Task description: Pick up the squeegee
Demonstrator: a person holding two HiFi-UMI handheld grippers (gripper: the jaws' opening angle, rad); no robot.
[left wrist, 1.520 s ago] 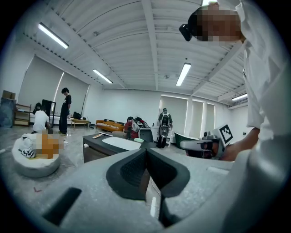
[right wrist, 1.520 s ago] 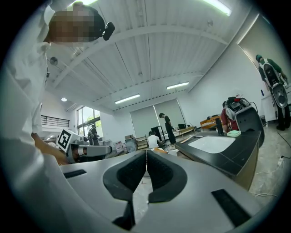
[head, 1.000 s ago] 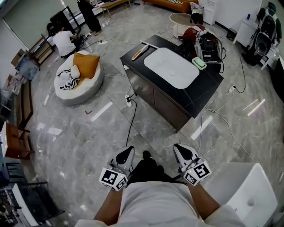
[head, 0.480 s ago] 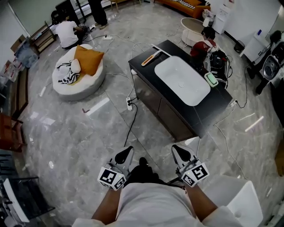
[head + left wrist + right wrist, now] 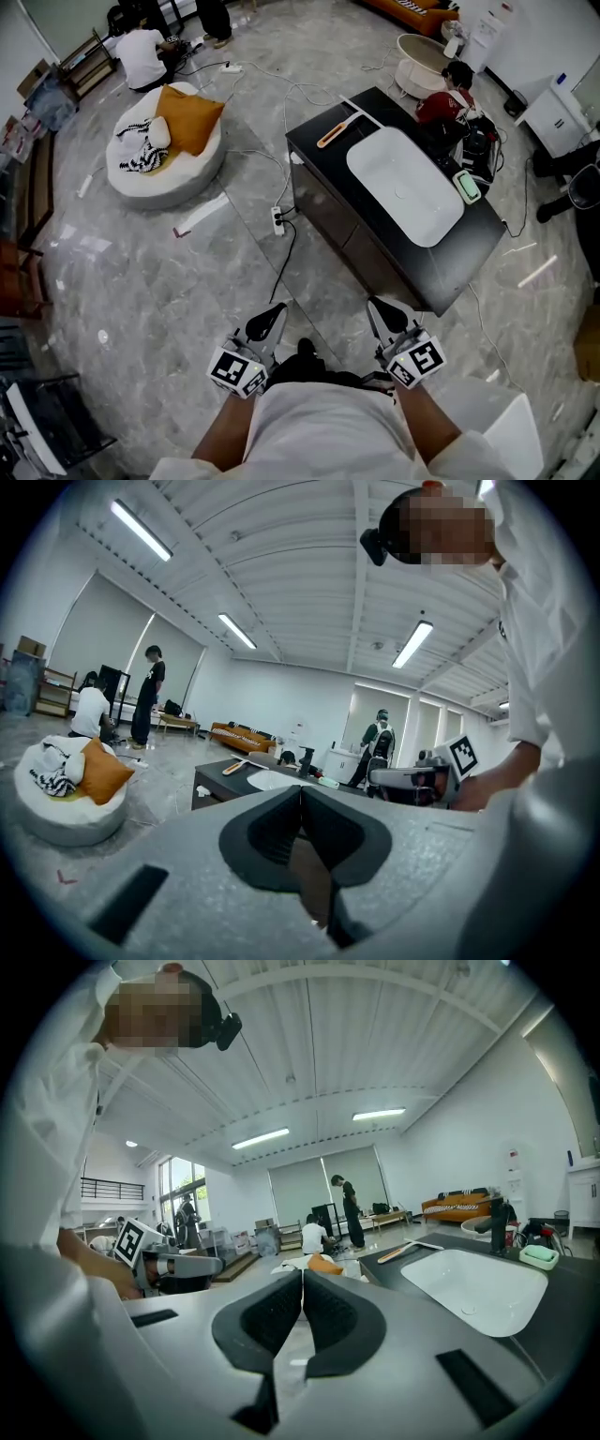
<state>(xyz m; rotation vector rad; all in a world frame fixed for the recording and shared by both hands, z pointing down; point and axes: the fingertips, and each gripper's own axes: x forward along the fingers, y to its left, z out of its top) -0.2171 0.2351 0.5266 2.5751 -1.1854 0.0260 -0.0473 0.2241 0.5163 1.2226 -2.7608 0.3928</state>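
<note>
The squeegee (image 5: 336,133), with an orange handle and a pale blade, lies at the far left corner of a black counter (image 5: 469,251). It also shows small in the left gripper view (image 5: 232,768) and the right gripper view (image 5: 398,1252). Both grippers are held low in front of my body, well short of the counter. My left gripper (image 5: 275,315) (image 5: 301,789) is shut with nothing in it. My right gripper (image 5: 379,308) (image 5: 302,1275) is shut and empty too.
A white sink basin (image 5: 405,184) fills the counter top, with a green dish (image 5: 466,186) beside it. A power strip (image 5: 278,218) and cables lie on the marble floor. A round white pouf (image 5: 161,164) with an orange cushion stands left. People are at the back, and a white chair (image 5: 511,422) is at my right.
Both grippers have moved forward across the floor with me, still shut. The counter and squeegee now sit closer and further right in the head view.
</note>
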